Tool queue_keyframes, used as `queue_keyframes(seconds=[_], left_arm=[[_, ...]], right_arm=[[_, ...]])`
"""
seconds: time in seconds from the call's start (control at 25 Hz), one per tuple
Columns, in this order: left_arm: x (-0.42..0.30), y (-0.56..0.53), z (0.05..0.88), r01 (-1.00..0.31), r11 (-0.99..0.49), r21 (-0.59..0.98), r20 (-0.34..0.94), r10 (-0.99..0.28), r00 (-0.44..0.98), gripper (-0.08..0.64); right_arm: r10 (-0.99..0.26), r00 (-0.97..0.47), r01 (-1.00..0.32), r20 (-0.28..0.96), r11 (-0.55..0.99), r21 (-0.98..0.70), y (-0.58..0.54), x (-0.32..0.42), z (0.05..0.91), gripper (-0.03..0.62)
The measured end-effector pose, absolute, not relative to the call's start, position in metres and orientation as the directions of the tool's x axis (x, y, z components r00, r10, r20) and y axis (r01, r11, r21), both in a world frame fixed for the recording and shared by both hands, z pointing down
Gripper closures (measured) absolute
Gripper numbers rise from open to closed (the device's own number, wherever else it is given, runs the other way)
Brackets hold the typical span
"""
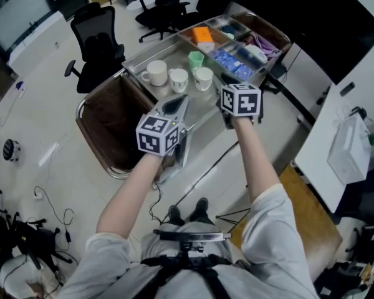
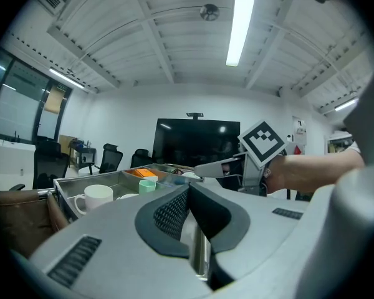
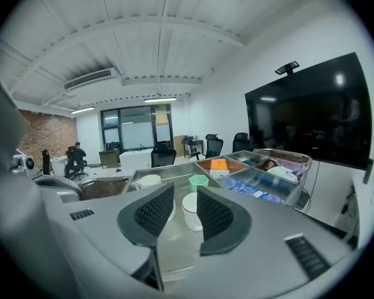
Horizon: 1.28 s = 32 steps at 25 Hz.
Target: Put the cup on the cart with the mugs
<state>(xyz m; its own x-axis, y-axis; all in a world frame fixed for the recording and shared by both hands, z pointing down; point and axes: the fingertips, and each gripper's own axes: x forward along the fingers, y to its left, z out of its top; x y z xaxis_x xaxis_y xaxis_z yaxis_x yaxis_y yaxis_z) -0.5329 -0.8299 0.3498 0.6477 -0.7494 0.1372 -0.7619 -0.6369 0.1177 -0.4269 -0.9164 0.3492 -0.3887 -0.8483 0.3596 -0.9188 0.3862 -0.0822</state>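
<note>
Note green cup upright on cart, just far of three white mugs | left gripper: jaws pressed together, empty | right gripper: jaws narrow, gripping nothing | likely placed; withdraw nearward, high over mugs.

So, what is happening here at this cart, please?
A person stands over a metal cart with a gripper in each hand. A green cup already stands on the cart's tray, just beyond three white mugs. Neither gripper holds anything. The left gripper is shut and empty. The right gripper has its jaws slightly apart with nothing between them, and it points toward the mugs. Both are held above the near part of the cart.
</note>
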Motion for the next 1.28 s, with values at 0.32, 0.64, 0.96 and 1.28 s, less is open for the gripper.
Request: queue_keyframes(seconds=[0.32, 0.64, 0.96, 1.28], left_arm=[[-0.542, -0.782, 0.361, -0.732, -0.67, 0.124, 0.134, -0.72, 0.681, 0.555], [-0.557, -0.719, 0.374, -0.755, -0.641, 0.137, 0.149, -0.74, 0.656, 0.556], [-0.569, -0.649, 0.419, -0.819, -0.561, 0.117, 0.229, -0.788, 0.572, 0.555], [-0.578, -0.594, 0.435, -0.856, -0.508, 0.093, 0.236, -0.824, 0.515, 0.555]], right_arm=[[-0.903, -0.338, -0.941, 0.266, 0.318, -0.116, -0.824, -0.399, 0.344, 0.525], [-0.902, -0.337, -0.938, 0.269, 0.296, -0.181, -0.731, -0.375, 0.38, 0.525], [-0.888, -0.346, -0.928, 0.302, 0.278, -0.247, -0.647, -0.336, 0.449, 0.558], [-0.888, -0.32, -0.945, 0.33, 0.277, -0.173, -0.586, -0.313, 0.455, 0.586]])
